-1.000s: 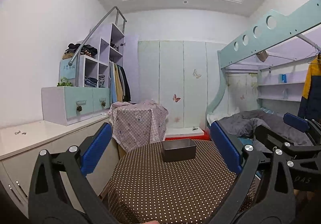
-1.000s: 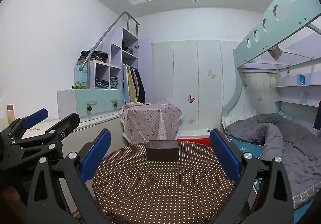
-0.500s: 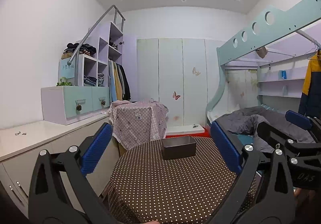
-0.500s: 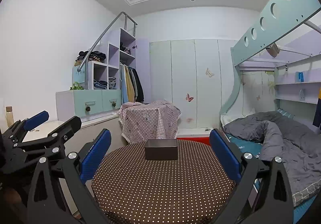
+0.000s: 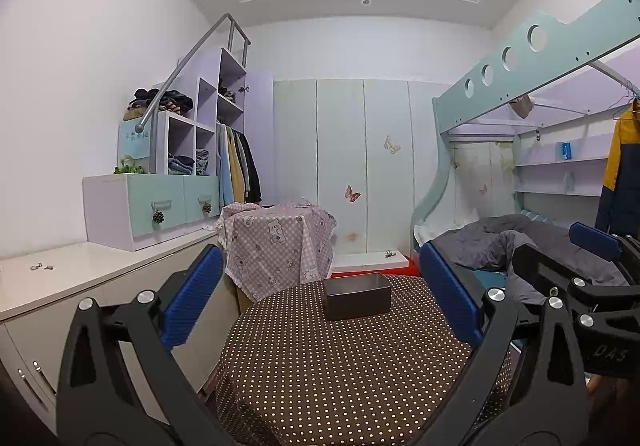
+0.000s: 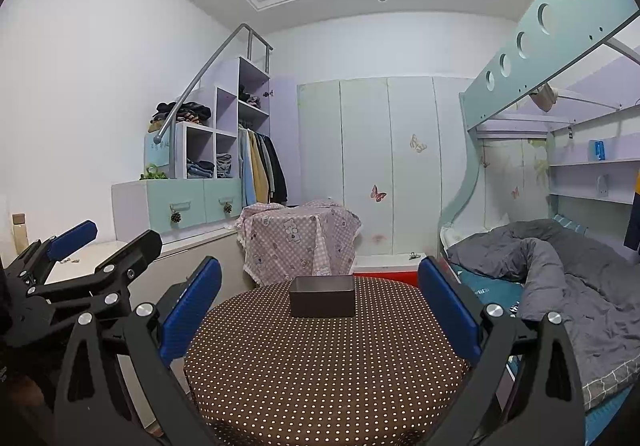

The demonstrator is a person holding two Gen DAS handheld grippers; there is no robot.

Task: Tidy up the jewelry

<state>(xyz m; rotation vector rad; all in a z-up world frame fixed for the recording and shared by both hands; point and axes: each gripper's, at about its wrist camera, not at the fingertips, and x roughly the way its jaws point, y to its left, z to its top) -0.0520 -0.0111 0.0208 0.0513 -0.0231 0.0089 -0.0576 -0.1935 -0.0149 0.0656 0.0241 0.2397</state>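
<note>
A dark open box (image 5: 357, 296) stands at the far side of a round table with a brown polka-dot cloth (image 5: 344, 370); it also shows in the right wrist view (image 6: 322, 295). Small jewelry pieces (image 5: 41, 267) lie on the white counter at the left, also seen small in the right wrist view (image 6: 69, 260). My left gripper (image 5: 320, 298) is open and empty above the table's near side. My right gripper (image 6: 320, 302) is open and empty, beside the left one. Each gripper shows in the other's view.
A white counter (image 5: 80, 278) with drawers runs along the left wall. A covered stand with pink checked cloth (image 5: 276, 242) sits behind the table. A bunk bed with a grey duvet (image 6: 560, 278) is to the right. Wardrobe doors (image 5: 360, 166) fill the back wall.
Both views have tilted slightly, so the table and box sit a little lower in frame. Both grippers stay open and empty.
</note>
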